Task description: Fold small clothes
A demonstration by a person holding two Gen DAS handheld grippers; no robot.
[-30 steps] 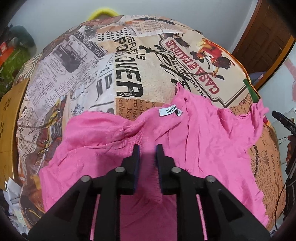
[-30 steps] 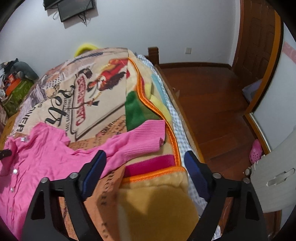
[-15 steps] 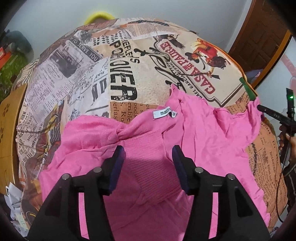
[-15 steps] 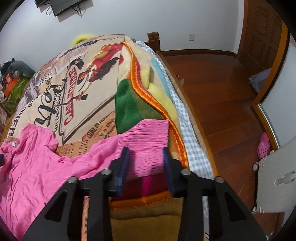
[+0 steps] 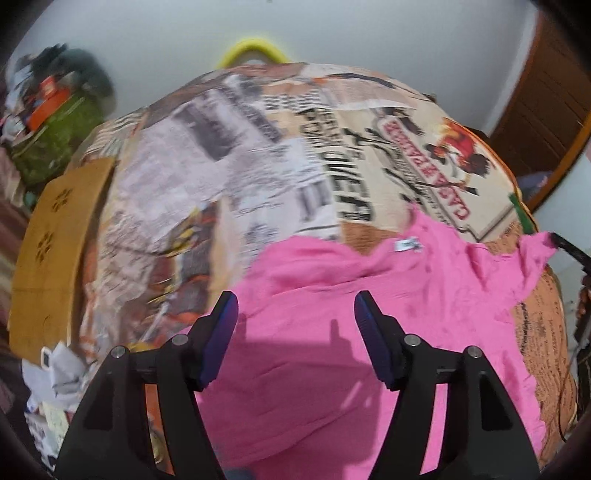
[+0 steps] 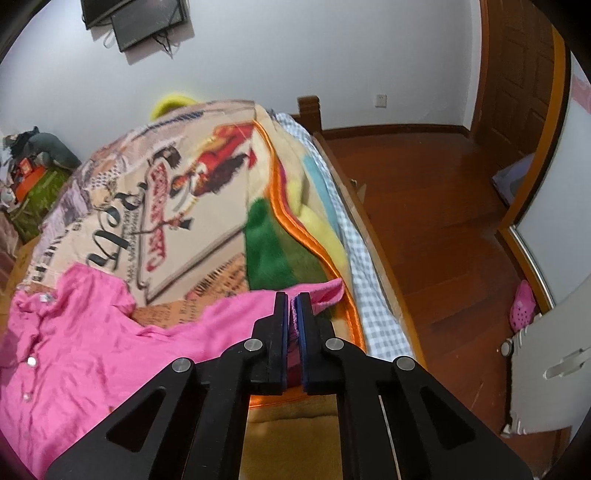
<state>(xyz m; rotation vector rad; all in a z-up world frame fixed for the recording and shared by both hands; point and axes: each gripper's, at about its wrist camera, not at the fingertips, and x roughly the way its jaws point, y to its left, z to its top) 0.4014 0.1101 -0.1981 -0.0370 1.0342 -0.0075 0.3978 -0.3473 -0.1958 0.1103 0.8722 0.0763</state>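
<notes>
A bedroom in someone's home. A bed [image 6: 373, 273] with a wooden frame and a checked sheet fills most of it, a newspaper-print blanket [image 6: 122, 206] spread on top. Polished wood floor [image 6: 424, 206], a panelled wooden door [image 6: 517, 66], a dark screen [image 6: 144, 18] mounted on the white wall, a pink slipper [image 6: 521, 305] beside the bed's right edge.

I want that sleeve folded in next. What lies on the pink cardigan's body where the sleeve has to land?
Nothing visible does. The right gripper is shut on the sleeve, and the cardigan lies bare on the blanket; the left gripper hovers open above it.
</notes>
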